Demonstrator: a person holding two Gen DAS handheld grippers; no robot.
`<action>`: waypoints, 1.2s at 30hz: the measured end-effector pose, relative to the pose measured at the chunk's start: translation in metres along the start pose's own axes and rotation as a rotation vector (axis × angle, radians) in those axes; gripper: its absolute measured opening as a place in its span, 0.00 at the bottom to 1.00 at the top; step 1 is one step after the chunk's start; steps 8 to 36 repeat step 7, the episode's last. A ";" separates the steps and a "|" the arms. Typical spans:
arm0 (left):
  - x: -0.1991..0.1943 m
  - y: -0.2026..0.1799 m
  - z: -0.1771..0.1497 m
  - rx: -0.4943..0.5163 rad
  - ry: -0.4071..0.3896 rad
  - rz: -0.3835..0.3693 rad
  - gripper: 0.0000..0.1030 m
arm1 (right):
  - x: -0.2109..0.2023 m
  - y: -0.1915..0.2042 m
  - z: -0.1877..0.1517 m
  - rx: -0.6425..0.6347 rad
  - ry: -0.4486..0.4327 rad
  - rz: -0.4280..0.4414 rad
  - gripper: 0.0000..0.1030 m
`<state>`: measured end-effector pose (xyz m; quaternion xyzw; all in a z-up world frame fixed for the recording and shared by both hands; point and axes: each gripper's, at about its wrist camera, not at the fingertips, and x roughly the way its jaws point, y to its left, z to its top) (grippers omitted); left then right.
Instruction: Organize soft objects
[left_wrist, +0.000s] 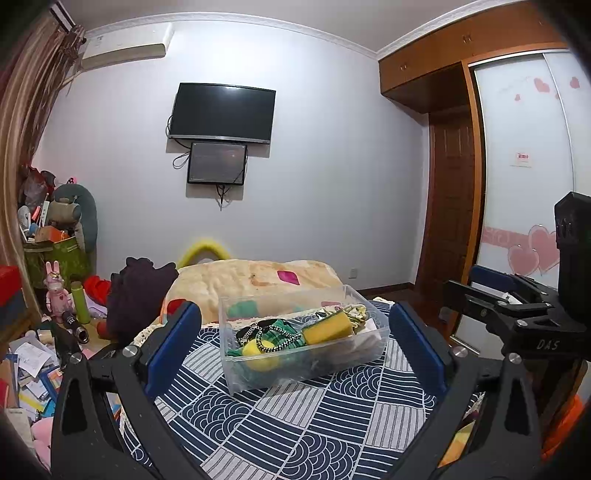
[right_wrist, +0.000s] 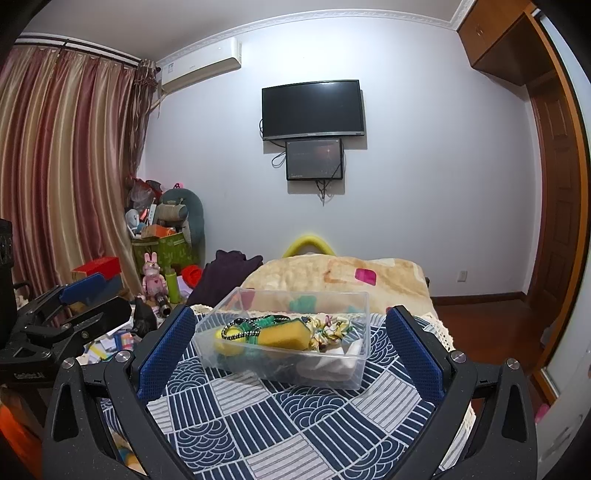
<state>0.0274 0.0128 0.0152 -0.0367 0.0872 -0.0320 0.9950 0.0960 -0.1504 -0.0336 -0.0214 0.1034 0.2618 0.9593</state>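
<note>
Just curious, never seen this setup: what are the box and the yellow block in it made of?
The box looks like clear, glossy hard plastic: its contents show through the walls. The yellow block looks like matte, porous sponge foam, though the texture is blurry.

Clear glossy plastic bin (left_wrist: 306, 354) between the left tongs' (left_wrist: 295, 343) matt blue textured pads (right_wrist: 168, 354); under it, woven patterned cloth (left_wrist: 295, 424); porous yellow sponge (right_wrist: 284, 334) inside.
</note>
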 end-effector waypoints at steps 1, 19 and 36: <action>0.000 0.000 0.000 -0.001 0.002 0.000 1.00 | 0.000 0.000 0.000 0.000 0.000 0.000 1.00; 0.002 -0.001 -0.001 0.001 0.008 0.005 1.00 | 0.000 -0.001 -0.001 0.002 0.002 0.000 1.00; 0.002 -0.001 -0.001 0.001 0.008 0.005 1.00 | 0.000 -0.001 -0.001 0.002 0.002 0.000 1.00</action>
